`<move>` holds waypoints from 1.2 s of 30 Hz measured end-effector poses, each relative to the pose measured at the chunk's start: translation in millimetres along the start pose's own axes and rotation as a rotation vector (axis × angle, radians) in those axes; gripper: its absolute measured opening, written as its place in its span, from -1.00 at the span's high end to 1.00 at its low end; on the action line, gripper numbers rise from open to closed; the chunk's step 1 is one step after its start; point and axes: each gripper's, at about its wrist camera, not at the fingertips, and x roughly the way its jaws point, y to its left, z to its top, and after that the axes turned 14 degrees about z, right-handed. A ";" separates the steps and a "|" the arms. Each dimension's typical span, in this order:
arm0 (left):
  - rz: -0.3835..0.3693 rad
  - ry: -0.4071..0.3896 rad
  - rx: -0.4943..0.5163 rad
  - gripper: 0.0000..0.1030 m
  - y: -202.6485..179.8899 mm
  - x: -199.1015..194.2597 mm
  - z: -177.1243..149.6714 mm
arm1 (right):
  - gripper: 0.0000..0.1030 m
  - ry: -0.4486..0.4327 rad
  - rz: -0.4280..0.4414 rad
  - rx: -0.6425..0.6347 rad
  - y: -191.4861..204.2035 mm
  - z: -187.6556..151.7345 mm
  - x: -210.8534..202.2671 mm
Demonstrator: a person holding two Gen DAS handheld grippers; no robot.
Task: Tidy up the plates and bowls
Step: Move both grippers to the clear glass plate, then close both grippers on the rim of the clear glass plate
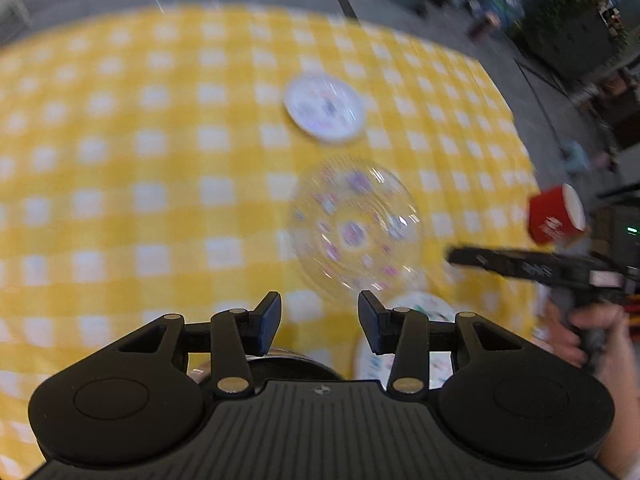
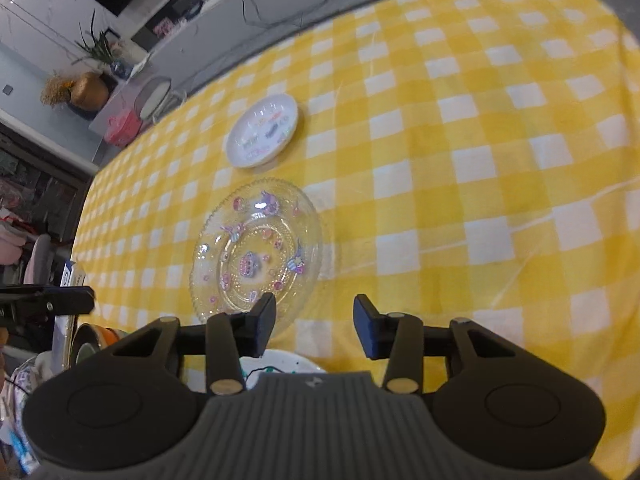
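A clear glass plate (image 1: pixel 354 228) (image 2: pixel 256 252) with pink and purple figures lies on the yellow checked tablecloth (image 2: pixel 460 152). Beyond it lies a small white plate (image 1: pixel 324 110) (image 2: pixel 262 130) with coloured print. My left gripper (image 1: pixel 319 322) hovers open just short of the glass plate, nothing between its fingers. My right gripper (image 2: pixel 315 328) is also open and empty, its left finger (image 2: pixel 262 326) overlapping the glass plate's near rim in the picture. Whether it touches I cannot tell. Another white plate (image 2: pixel 280 364) (image 1: pixel 416 312) lies under both grippers, mostly hidden.
A dark bowl (image 1: pixel 280 362) sits below the left gripper, and stacked bowls (image 2: pixel 94 344) show at the left. A red cup (image 1: pixel 556 216) is near the hand (image 1: pixel 592 332) that holds the right gripper. Bare cloth spreads right and far. Floor and plants lie beyond.
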 end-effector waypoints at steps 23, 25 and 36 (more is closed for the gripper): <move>-0.114 0.076 0.074 0.09 35.8 71.3 49.9 | 0.18 0.082 0.277 0.129 -60.7 61.8 43.4; -0.129 0.087 0.063 0.10 39.3 78.1 51.1 | 0.19 0.073 0.316 0.137 -66.1 61.8 45.8; -0.172 0.088 0.017 0.09 46.4 92.8 52.6 | 0.43 0.067 0.386 0.146 -76.1 54.8 49.9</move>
